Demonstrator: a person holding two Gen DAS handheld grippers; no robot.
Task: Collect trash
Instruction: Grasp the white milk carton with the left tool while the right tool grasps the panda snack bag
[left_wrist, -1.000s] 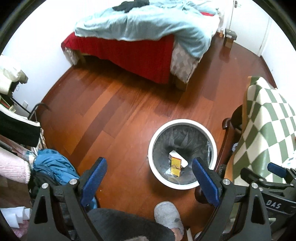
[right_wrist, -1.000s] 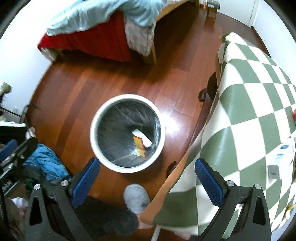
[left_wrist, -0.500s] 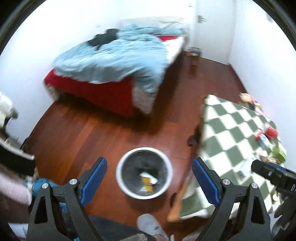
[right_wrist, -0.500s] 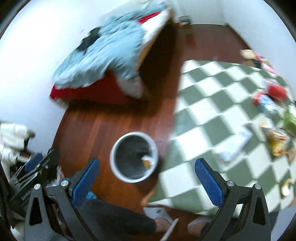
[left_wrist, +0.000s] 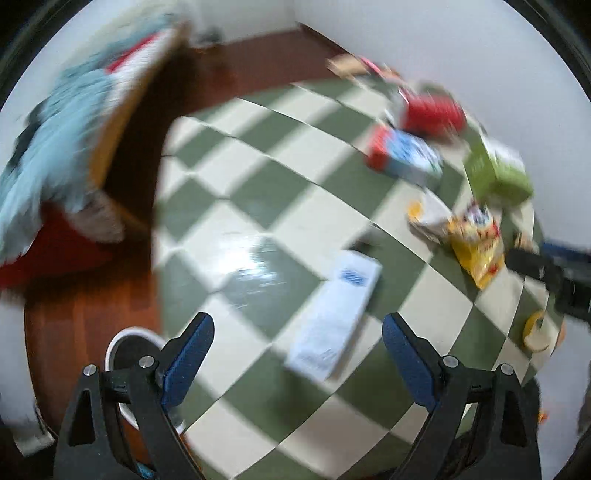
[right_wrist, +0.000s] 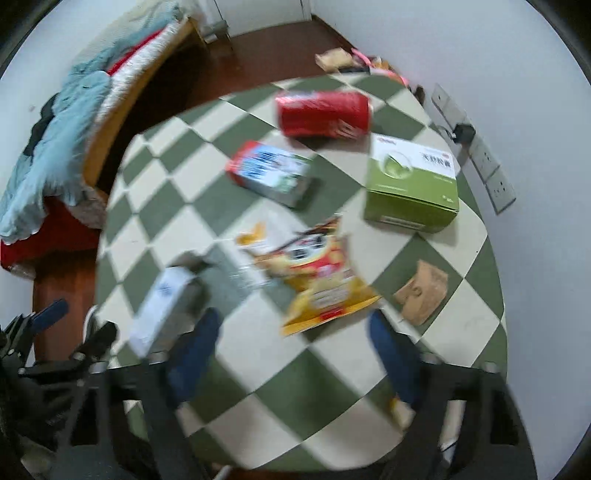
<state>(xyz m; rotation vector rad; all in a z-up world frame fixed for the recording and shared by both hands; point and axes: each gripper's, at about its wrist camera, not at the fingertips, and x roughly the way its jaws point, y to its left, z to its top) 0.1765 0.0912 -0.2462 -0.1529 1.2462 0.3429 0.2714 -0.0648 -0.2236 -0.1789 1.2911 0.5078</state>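
Checkered table (left_wrist: 258, 192), white box (left_wrist: 334, 315) between fingers (left_wrist: 188, 360)

Your checkered tablecloth (right_wrist: 258, 373) carries a red can (right_wrist: 323, 114) and green box (right_wrist: 413, 184) toward its far edge, a blue-red carton (right_wrist: 271, 173) mid-cloth, and a yellow snack bag (right_wrist: 317, 280), white box (right_wrist: 164, 302) and brown scrap (right_wrist: 421, 295) nearer you.

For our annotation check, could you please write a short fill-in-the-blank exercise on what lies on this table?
1. The tablecloth is checked white and ____.
2. The can lying on its side is ____.
3. The box nearest the wall sockets is ____.
4. Both grippers, left and right, hold ____.

Missing words: green; red; green; nothing
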